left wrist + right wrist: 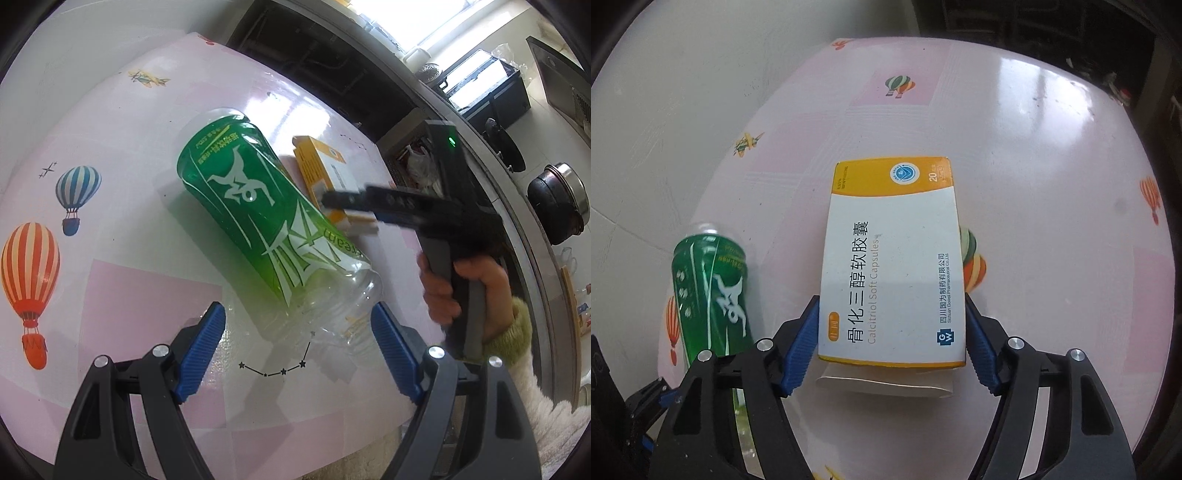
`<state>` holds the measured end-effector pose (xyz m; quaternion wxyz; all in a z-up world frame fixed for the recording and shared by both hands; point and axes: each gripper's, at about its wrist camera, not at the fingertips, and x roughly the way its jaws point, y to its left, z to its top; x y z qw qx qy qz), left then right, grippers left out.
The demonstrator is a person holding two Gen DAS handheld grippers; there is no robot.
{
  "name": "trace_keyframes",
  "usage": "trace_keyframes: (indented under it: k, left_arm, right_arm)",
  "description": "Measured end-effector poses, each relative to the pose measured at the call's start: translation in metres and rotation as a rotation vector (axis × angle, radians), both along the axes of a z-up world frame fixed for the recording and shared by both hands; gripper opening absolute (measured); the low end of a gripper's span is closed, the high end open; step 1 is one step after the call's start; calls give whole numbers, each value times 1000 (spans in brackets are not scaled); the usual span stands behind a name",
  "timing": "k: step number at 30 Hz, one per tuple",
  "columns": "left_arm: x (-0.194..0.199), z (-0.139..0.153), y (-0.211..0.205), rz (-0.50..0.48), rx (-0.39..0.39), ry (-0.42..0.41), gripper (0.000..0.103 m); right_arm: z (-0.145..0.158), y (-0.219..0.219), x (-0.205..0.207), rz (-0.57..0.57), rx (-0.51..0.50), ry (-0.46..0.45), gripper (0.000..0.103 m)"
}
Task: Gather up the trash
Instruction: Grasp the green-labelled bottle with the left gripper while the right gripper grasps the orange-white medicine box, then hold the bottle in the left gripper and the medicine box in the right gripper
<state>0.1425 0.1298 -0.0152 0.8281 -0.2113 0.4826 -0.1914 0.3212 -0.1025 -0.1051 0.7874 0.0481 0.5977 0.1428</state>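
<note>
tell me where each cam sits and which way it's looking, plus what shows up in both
Left wrist: sits on the left gripper, looking down along its blue pads at the green bottle lying on the table; the person's hand holding the right gripper shows.
Right wrist: sits on the right gripper, looking steeply down at the medicine box between its pads; a bit of the left gripper shows at lower left.
Shared: the bottle, the box and the balloon-print table.

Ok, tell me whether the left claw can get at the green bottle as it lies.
Probably yes: the left claw stands open around the green bottle's clear end, with nothing between them.
</note>
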Motion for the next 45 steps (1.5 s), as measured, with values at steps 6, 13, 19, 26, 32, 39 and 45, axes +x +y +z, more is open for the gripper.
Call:
trace_keyframes:
  k: [6, 13, 19, 26, 32, 39, 45]
  left_arm:
    - [-1, -1, 12, 34, -10, 6, 79]
    - [-4, 2, 18, 58, 17, 7, 79]
    - [-4, -1, 12, 92, 106, 31, 80]
    - [-2, -6, 3, 120, 167, 54, 79]
    - [-6, -4, -3, 59, 224, 51, 76]
    - [-20, -1, -11, -4, 277, 60, 77]
    - [-17, 0, -18, 2, 316, 42, 77]
  right_arm:
    - [16, 5, -65, -2, 43, 24, 67]
    - [32, 9, -110, 7, 114, 11, 67]
    - [37, -11, -117, -52, 31, -38, 67]
    - [33, -22, -124, -74, 9, -39, 67]
    - [29, -18, -133, -63, -32, -45, 67]
    - [22, -12, -141, -25, -93, -50, 72]
    - [24, -17, -139, -36, -85, -45, 76]
